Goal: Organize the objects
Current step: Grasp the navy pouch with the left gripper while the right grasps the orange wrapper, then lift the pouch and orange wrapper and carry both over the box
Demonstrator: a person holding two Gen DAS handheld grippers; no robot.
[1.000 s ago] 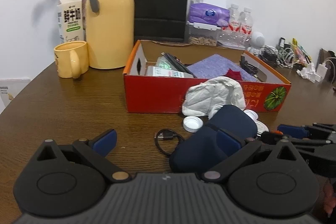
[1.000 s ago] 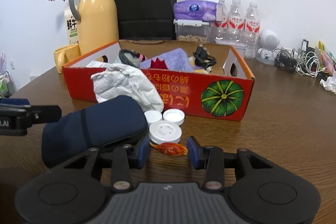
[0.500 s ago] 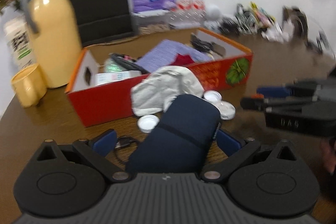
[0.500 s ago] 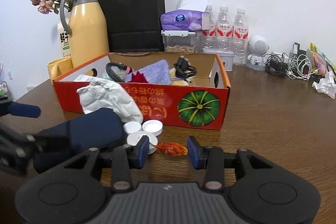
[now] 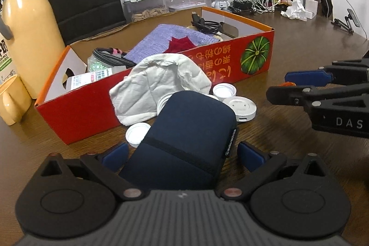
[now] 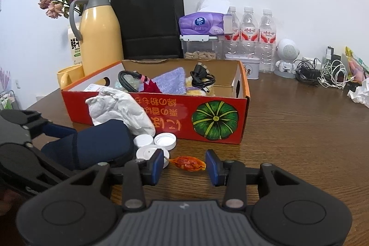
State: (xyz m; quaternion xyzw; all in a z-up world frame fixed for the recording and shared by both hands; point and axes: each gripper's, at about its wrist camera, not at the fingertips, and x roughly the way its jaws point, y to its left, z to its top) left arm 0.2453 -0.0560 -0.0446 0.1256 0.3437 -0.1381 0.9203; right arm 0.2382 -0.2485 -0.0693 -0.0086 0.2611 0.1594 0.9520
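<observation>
Three white caps (image 5: 224,92), one pouch (image 5: 184,137), one candy (image 6: 188,163)

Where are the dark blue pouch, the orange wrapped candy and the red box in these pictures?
dark blue pouch (image 5: 184,137): left wrist view, middle of its top face.
orange wrapped candy (image 6: 188,163): right wrist view, centre of the wrapper.
red box (image 6: 175,117): right wrist view, its printed front wall.

Your left wrist view: low over the surface (image 5: 288,43), close behind the navy pouch (image 5: 184,137), facing the red box (image 5: 147,93) obliquely. Your right wrist view: equally low, facing the box's front squarely. Shared: box, pouch, white caps (image 6: 165,141), back wall clutter.
</observation>
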